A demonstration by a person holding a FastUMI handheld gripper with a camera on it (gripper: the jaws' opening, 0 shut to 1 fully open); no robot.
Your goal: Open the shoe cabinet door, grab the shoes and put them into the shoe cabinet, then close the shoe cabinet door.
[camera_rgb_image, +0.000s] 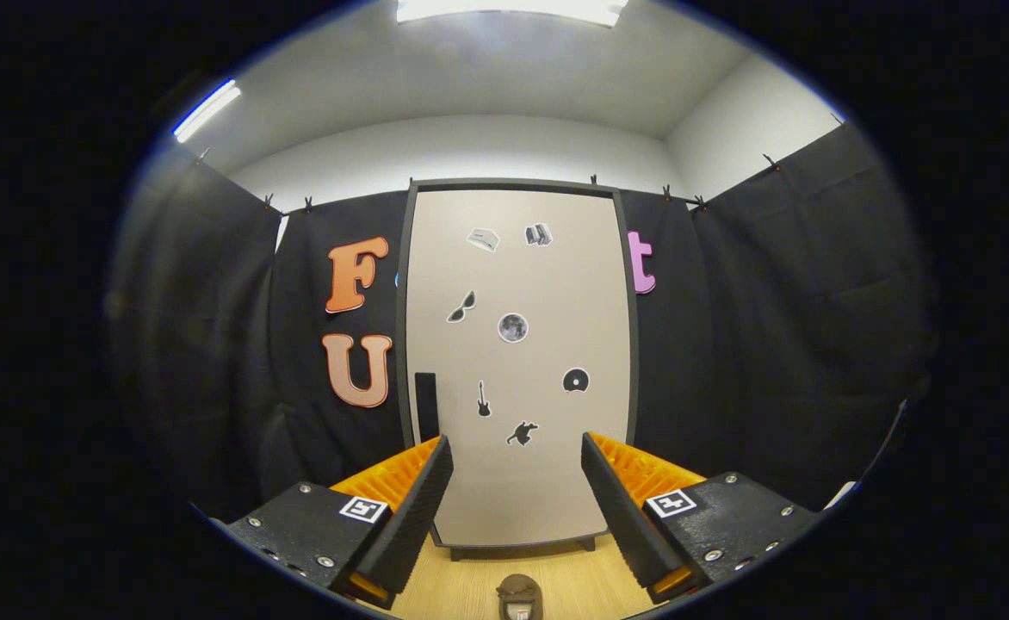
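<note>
Risk: gripper (517, 456), jaws released and empty, may miss the slim handle (426, 406) at the left edge of the shut cabinet (517, 362), scraping the door.

No readable text; only picture stickers (512, 327) on the cabinet door (556, 284).

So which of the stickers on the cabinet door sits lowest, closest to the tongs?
The jumping-figure sticker, just under the guitar sticker, sits lowest on the cabinet door. It shows between the open tongs; the rest are higher.
</note>
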